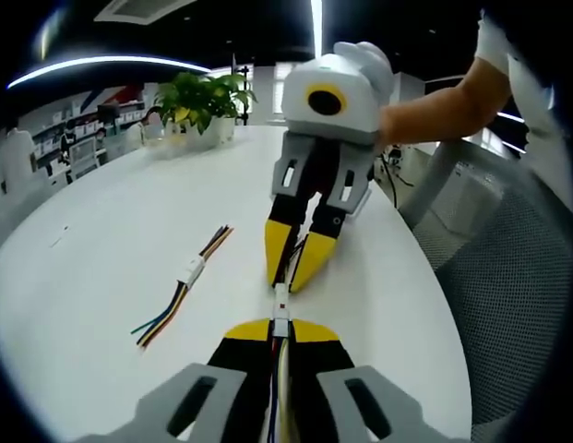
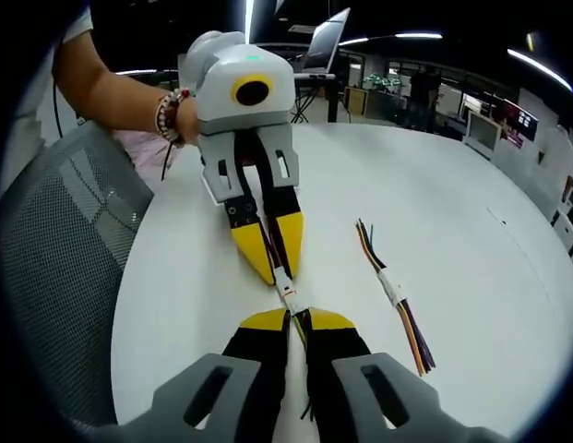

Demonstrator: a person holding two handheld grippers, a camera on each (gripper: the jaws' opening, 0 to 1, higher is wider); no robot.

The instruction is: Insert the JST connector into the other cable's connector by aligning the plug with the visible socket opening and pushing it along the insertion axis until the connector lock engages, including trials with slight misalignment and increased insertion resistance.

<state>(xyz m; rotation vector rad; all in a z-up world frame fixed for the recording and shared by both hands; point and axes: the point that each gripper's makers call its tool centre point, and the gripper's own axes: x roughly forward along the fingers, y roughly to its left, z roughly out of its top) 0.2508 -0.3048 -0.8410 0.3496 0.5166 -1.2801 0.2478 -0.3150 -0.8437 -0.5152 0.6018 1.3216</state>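
**Both grippers closed on cable ends, connectors meeting between the jaw tips**

In the left gripper view, the left gripper [image 1: 280,325] rose from the bottom centre of the frame, its yellow-tipped jaws closed on a bundle of coloured wires. A white JST connector [image 1: 281,309] stood just above the jaw tips. The right gripper [image 1: 296,268] reached down from the upper centre, jaws closed on its own cable, tips near that connector. Whether the plug was seated in the socket could not be determined.

In the right gripper view, the right gripper [image 2: 296,317] occupied the bottom centre, jaws shut on wires, with the white connector [image 2: 288,288] directly above its tips. The left gripper [image 2: 275,266] came down from the upper left, jaws clamped on its cable, touching the connector.

A spare joined cable pair [image 1: 186,280] lay on the white table [image 1: 101,277] at the left of centre; the same pair [image 2: 397,295] appeared at the right of centre. A potted plant [image 1: 203,101] stood at the upper left.
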